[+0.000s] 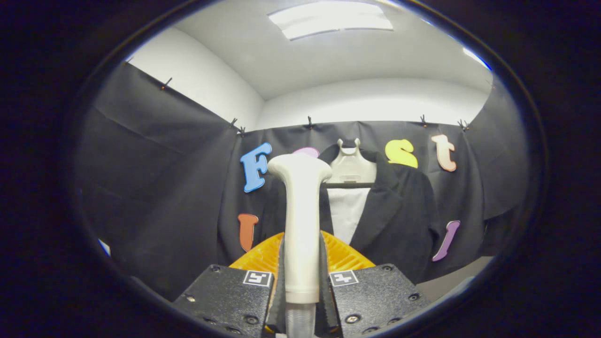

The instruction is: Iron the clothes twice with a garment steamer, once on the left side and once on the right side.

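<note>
Gripper (300, 281) clamping on steamer (300, 220), both fingers (277, 277) pressing the pale handle from either side, jaws drawn in tight against it. Standing upright between the fingers, handle rising straight ahead and widening into a flat head at the top. Showing a ribbed hose (299, 321) leaving the handle's lower end, down between the gripper's two bodies. Carrying a small square marker (258, 278) on each body, beside the handle. Hanging beyond the steamer, against the booth's back wall: dark jacket (399, 220) on a pale hanger (351, 166), open at the front over a white panel (346, 211). Steamer head sitting level with the jacket's collar, overlapping its left lapel from this angle; touching or apart, cannot tell. Jacket's right half, with lapel and sleeve, lying clear to the right of the handle; the other half mostly hiding behind the handle. Black cloth (155, 197) draping the booth on the left, back and right, clipped along its top edge. White wall (375, 101) and ceiling light (331, 19) showing above the cloth. Pale surface (450, 281) peeking in low on the right, under the jacket's hem.
</note>
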`<state>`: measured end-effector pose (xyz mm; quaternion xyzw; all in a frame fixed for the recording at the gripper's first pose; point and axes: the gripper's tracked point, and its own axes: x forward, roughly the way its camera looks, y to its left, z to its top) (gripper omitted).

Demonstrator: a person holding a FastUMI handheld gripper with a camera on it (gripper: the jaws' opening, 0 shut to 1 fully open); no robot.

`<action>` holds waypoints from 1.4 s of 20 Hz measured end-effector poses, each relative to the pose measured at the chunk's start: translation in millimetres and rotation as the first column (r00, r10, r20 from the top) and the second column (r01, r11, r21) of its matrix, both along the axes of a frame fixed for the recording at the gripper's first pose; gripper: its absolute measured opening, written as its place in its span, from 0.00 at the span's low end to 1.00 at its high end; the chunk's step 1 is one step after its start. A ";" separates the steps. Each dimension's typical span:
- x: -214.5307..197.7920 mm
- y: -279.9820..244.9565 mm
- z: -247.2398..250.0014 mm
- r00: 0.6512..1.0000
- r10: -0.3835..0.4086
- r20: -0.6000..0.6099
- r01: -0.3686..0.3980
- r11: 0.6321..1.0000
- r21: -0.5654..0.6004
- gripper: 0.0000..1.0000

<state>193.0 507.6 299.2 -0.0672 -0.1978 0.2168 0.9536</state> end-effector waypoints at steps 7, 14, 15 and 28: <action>44.1 22.4 34.4 0.992 -0.100 0.072 0.102 0.994 -0.032 0.32; 46.8 13.0 -2.8 0.989 -0.148 0.030 0.150 0.986 -0.068 0.32; 44.8 10.4 -7.6 0.988 -0.151 0.026 0.153 0.986 -0.072 0.32; 24.3 -16.0 -78.5 0.985 -0.134 -0.111 0.121 0.986 -0.117 0.32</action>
